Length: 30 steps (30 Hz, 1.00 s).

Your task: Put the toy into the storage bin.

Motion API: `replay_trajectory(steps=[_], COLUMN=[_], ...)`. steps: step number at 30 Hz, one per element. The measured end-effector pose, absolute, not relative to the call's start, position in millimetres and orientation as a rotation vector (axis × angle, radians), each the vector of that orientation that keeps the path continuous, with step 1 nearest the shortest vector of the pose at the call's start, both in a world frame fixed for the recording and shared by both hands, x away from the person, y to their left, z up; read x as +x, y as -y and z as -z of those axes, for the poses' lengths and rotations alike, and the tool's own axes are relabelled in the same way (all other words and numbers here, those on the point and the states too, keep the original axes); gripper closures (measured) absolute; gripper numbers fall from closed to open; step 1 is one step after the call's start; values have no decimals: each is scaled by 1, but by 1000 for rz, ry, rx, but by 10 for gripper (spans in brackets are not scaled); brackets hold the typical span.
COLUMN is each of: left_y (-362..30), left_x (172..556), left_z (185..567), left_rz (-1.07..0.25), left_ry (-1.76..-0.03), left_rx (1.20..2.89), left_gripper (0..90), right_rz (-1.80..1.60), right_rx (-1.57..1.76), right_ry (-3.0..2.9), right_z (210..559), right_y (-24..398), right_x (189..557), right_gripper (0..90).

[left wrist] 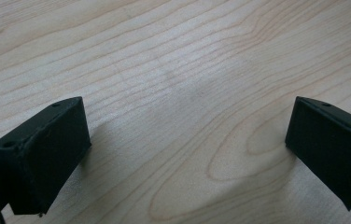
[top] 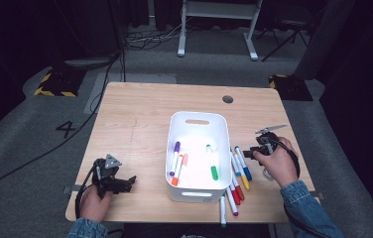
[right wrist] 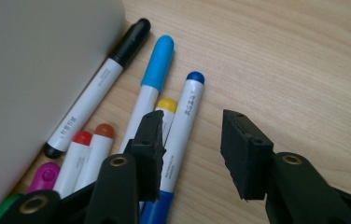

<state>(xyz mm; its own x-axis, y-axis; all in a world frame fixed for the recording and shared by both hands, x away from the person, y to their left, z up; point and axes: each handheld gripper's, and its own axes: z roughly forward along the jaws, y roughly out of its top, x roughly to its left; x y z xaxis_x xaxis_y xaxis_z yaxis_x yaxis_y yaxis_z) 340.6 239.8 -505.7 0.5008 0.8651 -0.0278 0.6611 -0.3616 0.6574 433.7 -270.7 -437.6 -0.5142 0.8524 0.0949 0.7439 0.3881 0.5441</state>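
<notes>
The worktop [top: 140, 114] carries a white bin [top: 197, 124] at its middle, with a purple, an orange and a green marker already lying inside. Against the bin's right wall, on the wood, lies a loose cluster of markers [top: 238, 173]. The job in hand looks like clearing these into the bin, and the step now is the reach for the next one.

The right hand-held gripper [right wrist: 190, 149] is low over that cluster, jaws partly apart and empty. In the right gripper view the dark blue marker [right wrist: 183, 126] lies just under the left jaw, with the light blue [right wrist: 152, 79] and yellow [right wrist: 166, 106] ones beside it. No pad presses on it yet. The next move, I judge, calls for shifting so both jaws straddle the blue barrel alone, then closing without catching its neighbours.

The left hand-held gripper [left wrist: 187, 140] rests near the worktop's front left, jaws wide, over bare wood
</notes>
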Motion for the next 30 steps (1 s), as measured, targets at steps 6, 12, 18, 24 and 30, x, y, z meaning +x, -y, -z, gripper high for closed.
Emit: replay_trajectory(steps=[6, 12, 18, 24, 30], left_y=[-240, -240, -240, -240, -240], left_x=[341, 341, 341, 341, 341], left_z=[506, 506, 506, 506, 506], left_rz=[-434, -433, -435, -429, -430], left_ry=[-1246, -1246, -1245, -1244, -1244], left_rx=[2135, 2135, 2136, 2136, 2135], left_gripper=[0, 0, 0, 0, 0], right_rz=[-759, -723, -660, -605, -614], right_rx=[1444, 1442, 1479, 1520, 1555], right_ry=[-2478, -2508, -2514, -2474, -2465], right_z=[453, 463, 469, 468, 468], right_y=[268, 266, 268, 270, 270], right_x=[436, 438, 439, 437, 438], right_gripper=[601, 611, 712, 766, 767])
